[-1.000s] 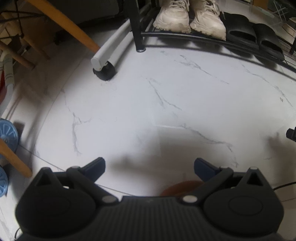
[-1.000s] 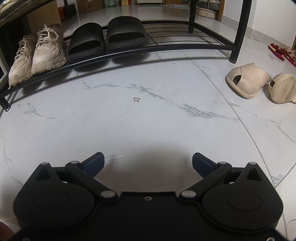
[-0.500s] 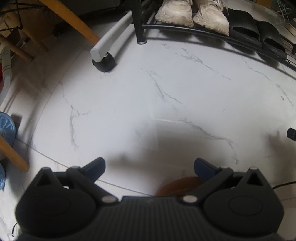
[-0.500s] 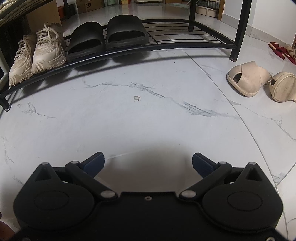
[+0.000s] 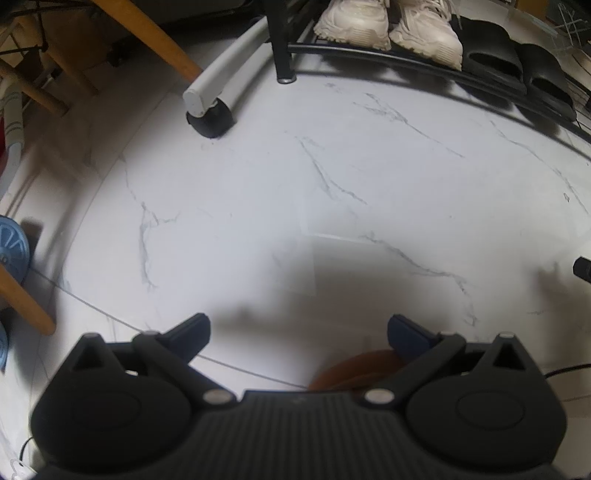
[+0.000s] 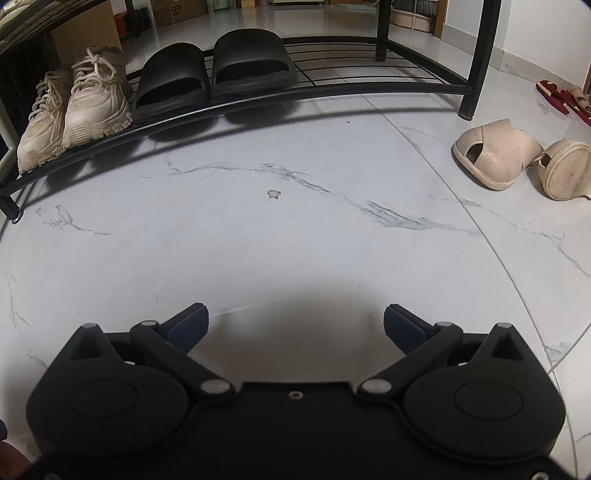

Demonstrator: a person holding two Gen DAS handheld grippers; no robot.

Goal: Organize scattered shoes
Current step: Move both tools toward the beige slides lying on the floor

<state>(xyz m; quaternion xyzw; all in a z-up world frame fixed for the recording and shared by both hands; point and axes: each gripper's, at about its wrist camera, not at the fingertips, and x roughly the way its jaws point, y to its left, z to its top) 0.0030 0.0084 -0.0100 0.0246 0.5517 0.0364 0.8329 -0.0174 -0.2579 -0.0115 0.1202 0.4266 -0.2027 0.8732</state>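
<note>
A black metal shoe rack (image 6: 332,90) stands on the white marble floor. On its bottom shelf sit a pair of beige sneakers (image 6: 74,114) and a pair of black slides (image 6: 214,74). The left wrist view shows the same sneakers (image 5: 391,26) and slides (image 5: 517,70) at the top. Two beige sandals (image 6: 495,151) lie loose on the floor right of the rack, one tipped onto its side. My right gripper (image 6: 295,325) is open and empty, low over bare floor. Open and empty too, my left gripper (image 5: 297,334) hovers over the floor in front of the rack's left end.
Red slippers (image 6: 557,96) lie far right near the wall. Left of the rack are a grey bar on a black caster (image 5: 210,118), wooden chair legs (image 5: 147,40) and a blue disc (image 5: 11,247). A thin cable (image 5: 110,317) crosses the floor.
The left gripper has drifted a little back and left, so the rack and caster sit higher in its view. The right view is nearly unchanged. Both grippers stay open.
</note>
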